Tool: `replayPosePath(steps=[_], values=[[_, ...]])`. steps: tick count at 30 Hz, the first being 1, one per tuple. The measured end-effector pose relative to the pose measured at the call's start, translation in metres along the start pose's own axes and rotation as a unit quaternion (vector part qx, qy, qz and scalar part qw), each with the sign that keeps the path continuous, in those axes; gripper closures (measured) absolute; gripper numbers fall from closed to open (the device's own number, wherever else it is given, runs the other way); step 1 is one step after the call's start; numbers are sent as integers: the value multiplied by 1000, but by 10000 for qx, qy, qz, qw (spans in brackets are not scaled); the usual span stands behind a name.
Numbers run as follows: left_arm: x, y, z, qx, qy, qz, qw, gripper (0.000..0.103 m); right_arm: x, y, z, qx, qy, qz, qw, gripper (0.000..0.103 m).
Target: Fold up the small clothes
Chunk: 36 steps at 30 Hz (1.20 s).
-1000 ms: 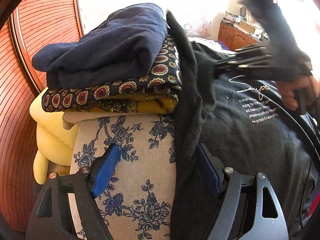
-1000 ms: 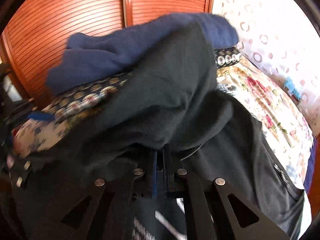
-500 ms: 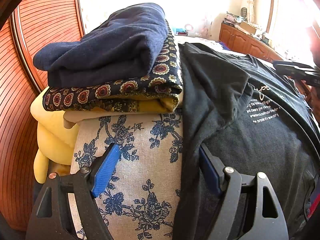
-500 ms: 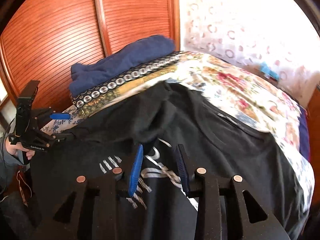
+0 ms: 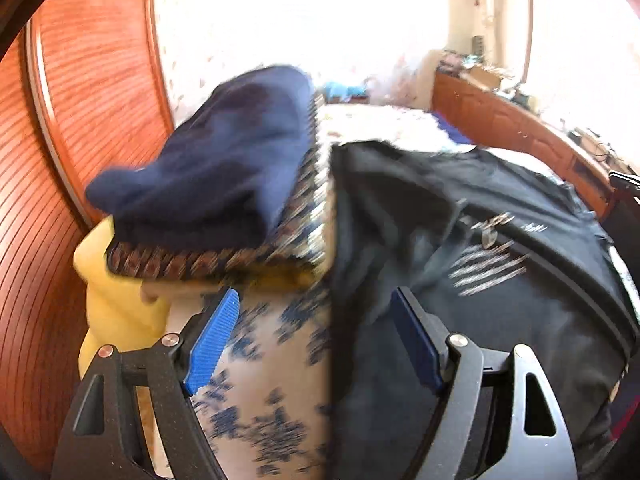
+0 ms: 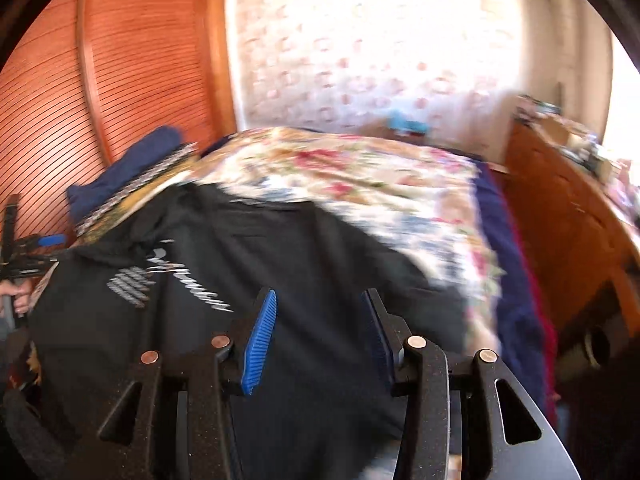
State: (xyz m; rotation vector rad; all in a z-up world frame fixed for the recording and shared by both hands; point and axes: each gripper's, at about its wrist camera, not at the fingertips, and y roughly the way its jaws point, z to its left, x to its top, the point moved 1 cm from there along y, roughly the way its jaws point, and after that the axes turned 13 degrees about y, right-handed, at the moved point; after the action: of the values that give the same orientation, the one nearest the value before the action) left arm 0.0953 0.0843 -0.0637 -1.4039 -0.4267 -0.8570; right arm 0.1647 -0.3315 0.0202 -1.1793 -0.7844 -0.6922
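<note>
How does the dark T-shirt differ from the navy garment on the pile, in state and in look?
The dark T-shirt lies spread out on the bed, while the navy garment is folded on top of a pile. The T-shirt carries white print; the navy garment looks plain. The T-shirt lies beside the pile, lower than the navy garment. Both are dark cloth, and neither tool holds them.

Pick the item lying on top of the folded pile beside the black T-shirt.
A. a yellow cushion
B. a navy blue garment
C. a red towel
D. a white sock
B. In the left wrist view the navy blue garment lies topmost on the pile, over the patterned cloth, left of the black T-shirt.
</note>
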Motion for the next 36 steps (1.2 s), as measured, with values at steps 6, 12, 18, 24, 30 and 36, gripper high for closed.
replayPosePath(steps=[6, 12, 18, 24, 30, 36], values=[[28, 8, -44, -403, 275, -179, 9986, 24, -7, -8, -47, -534, 612, 189, 9965, 43], [38, 39, -87, -875, 586, 28, 9944, 24, -40, 15, -65, -729, 1220, 741, 9871, 43], [42, 58, -121, -1144, 828, 258, 9896, 24, -53, 15, -81, -603, 1787, 962, 9773, 43], [51, 64, -136, -1254, 759, 238, 9889, 24, -50, 12, -98, -213, 2206, 1012, 9699, 44], [61, 73, -147, -1268, 790, 264, 9884, 24, -49, 18, -102, 18, 2155, 1035, 9710, 61], [62, 84, -154, -1217, 896, 423, 9876, 24, -52, 25, -93, -205, 1736, 940, 9801, 85]])
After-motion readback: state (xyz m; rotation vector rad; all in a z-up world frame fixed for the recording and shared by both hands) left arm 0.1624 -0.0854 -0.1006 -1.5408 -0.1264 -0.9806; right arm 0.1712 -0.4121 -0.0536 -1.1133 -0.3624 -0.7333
